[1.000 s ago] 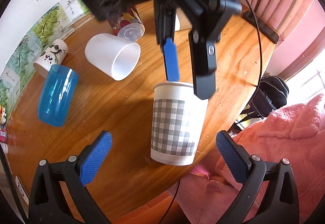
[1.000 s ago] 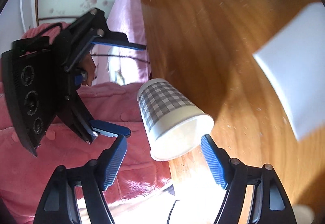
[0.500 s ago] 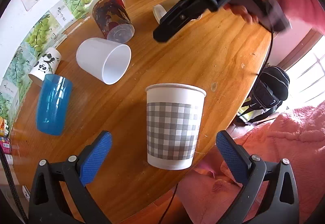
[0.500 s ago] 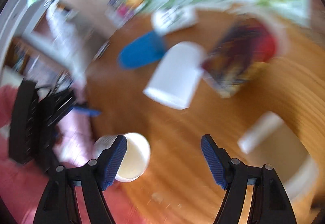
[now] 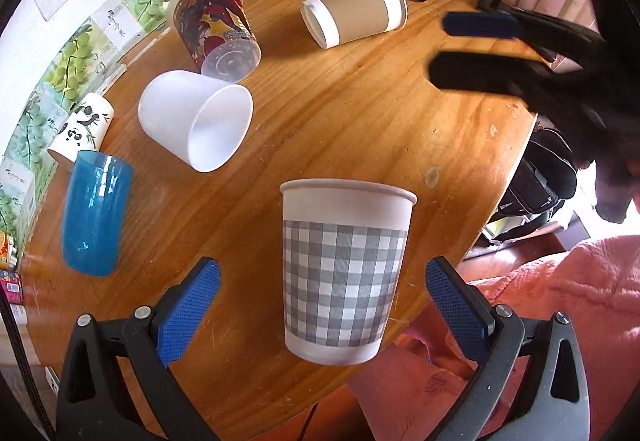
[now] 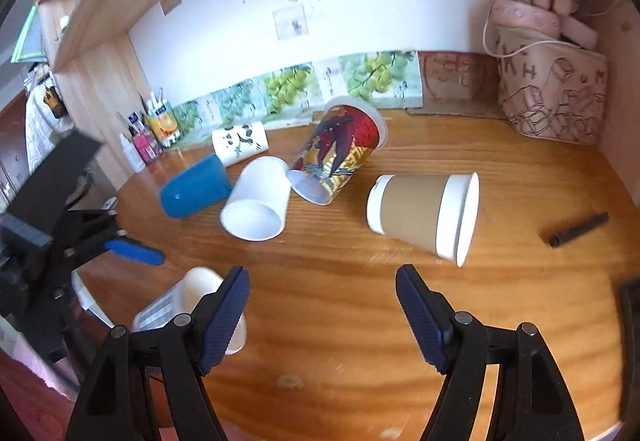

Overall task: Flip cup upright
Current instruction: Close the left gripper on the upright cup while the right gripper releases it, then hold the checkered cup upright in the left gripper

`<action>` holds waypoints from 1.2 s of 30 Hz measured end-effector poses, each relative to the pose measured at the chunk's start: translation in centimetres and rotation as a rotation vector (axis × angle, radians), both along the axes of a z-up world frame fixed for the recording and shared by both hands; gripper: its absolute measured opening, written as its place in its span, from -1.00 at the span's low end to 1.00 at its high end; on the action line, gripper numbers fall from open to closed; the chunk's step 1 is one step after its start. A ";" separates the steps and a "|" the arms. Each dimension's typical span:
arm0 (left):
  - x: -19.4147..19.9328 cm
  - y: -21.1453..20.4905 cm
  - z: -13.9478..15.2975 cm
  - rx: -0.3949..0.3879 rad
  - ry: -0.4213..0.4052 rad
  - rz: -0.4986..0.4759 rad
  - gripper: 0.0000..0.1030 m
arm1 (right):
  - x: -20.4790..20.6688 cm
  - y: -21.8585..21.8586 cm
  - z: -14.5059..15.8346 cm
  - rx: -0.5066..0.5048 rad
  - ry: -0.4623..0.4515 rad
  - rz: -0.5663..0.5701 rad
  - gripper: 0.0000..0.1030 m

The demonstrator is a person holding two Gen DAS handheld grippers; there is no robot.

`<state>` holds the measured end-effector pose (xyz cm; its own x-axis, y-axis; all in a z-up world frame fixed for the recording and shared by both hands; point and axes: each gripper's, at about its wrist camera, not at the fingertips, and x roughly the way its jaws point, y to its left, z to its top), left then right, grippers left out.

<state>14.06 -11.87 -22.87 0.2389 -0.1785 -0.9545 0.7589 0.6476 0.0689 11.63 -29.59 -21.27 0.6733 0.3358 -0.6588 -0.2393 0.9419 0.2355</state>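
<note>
A grey-checked paper cup (image 5: 344, 269) stands upright near the table's front edge, between the fingers of my open left gripper (image 5: 320, 305), which does not touch it. It shows partly in the right wrist view (image 6: 188, 305) behind my left finger. My right gripper (image 6: 322, 317) is open and empty above the table, facing the lying cups; it shows in the left wrist view (image 5: 476, 45) at the upper right. A brown-sleeved cup (image 6: 424, 217) (image 5: 356, 13), a white cup (image 6: 256, 209) (image 5: 196, 125), a printed red cup (image 6: 336, 157) (image 5: 216, 29), a blue cup (image 6: 196, 189) (image 5: 96, 217) and a panda cup (image 6: 240, 141) (image 5: 80, 129) lie on their sides.
The round wooden table (image 5: 360, 113) ends just right of the checked cup; a black bag (image 5: 536, 185) sits on the floor beyond. A patterned box (image 6: 552, 97) stands at the back right against the wall. A black pen (image 6: 576, 229) lies at the right.
My right gripper has let go of the checked cup's rim, pulled away to the right and turned toward the lying cups. The checked cup now stands free and upright.
</note>
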 end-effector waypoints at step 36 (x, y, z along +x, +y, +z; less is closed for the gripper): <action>4.3 0.2 0.5 -0.062 -0.017 0.048 0.43 | -3.0 -0.5 -0.8 0.026 0.038 -0.092 0.48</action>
